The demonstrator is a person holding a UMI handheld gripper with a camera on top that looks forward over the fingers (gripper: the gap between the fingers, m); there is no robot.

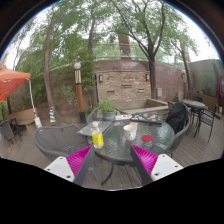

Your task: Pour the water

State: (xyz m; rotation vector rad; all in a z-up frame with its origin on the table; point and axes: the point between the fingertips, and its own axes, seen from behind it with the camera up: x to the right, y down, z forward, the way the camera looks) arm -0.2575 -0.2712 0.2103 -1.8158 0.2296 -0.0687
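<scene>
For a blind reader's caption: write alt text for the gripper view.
An open gripper with pink pads points at a round glass patio table holding a yellow bottle, a pale cup and a small red item. Chairs, trees and a brick wall stand beyond.

Round glass table [118, 146] — yellow bottle [97, 136], pale cup [130, 131], red lid [147, 138].
</scene>
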